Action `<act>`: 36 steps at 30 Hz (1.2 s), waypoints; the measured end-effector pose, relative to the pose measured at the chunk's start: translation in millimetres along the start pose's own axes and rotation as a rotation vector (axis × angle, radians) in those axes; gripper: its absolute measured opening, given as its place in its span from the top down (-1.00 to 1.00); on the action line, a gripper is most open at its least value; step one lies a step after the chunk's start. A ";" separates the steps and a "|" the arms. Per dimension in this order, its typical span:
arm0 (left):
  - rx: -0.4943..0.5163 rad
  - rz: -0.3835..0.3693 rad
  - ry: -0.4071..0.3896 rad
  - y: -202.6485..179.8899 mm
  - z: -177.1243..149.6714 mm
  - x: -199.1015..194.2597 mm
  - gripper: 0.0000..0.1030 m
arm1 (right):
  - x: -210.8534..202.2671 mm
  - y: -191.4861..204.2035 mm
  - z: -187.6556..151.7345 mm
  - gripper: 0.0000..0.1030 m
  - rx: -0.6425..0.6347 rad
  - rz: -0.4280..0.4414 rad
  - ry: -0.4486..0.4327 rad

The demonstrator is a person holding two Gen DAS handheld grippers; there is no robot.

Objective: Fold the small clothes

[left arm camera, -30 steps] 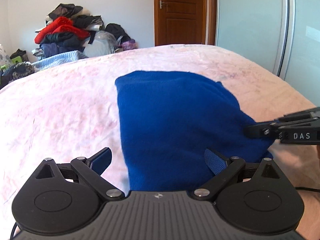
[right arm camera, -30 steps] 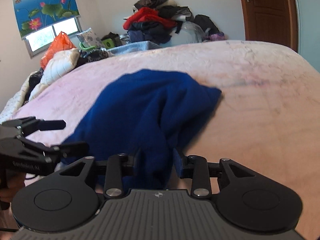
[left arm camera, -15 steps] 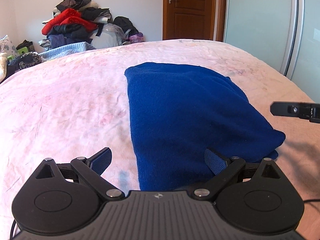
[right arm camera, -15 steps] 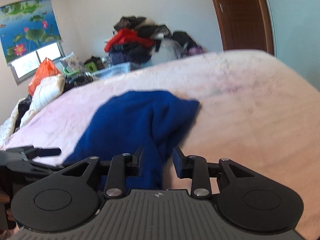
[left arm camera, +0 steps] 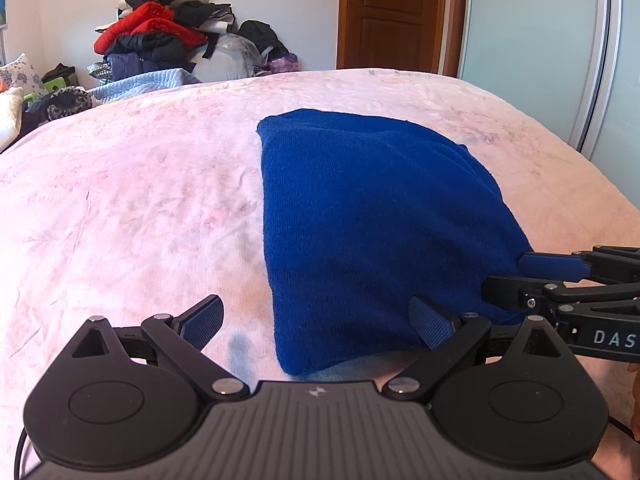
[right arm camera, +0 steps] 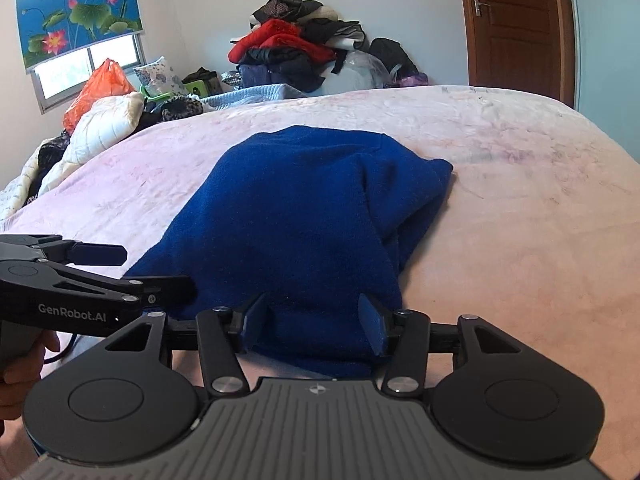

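A dark blue knit garment [left arm camera: 372, 216] lies folded on the pink bedspread [left arm camera: 132, 200]; it also shows in the right wrist view [right arm camera: 304, 224]. My left gripper [left arm camera: 316, 322] is open, its jaws wide apart over the garment's near left corner. My right gripper [right arm camera: 314, 322] is open, its jaws astride the garment's near edge without pinching it. The right gripper [left arm camera: 520, 276] enters the left wrist view at the garment's right edge. The left gripper [right arm camera: 156, 270] shows at the left of the right wrist view.
A pile of clothes [left arm camera: 160, 44] lies beyond the far side of the bed. A wooden door [left arm camera: 390, 14] and sliding wardrobe panels [left arm camera: 532, 40] stand at the back right. Pillows and an orange bag [right arm camera: 98, 92] sit by the window at far left.
My right gripper let go of the garment's fold and opened wider; the cloth dropped flat. Both grippers came down close to the garment's near edge.
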State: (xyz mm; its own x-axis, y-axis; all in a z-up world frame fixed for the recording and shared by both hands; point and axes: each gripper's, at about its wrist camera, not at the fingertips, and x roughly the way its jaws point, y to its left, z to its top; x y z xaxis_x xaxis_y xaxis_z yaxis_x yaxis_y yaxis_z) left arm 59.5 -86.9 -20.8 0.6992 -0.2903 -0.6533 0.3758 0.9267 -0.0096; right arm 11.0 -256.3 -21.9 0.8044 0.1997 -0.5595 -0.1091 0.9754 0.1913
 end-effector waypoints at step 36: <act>-0.289 -0.239 0.047 71.5 82.8 68.3 -0.94 | 65.7 -119.9 44.1 -0.62 0.432 0.184 -0.002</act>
State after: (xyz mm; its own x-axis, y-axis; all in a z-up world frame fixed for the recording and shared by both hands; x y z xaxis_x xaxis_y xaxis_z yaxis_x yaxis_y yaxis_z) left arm 184.4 -60.3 -3.5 0.5812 -0.5012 -0.6411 0.3330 0.8653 -0.3745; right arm 102.7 -364.2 -46.1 0.7956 0.3653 -0.4834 0.0028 0.7955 0.6059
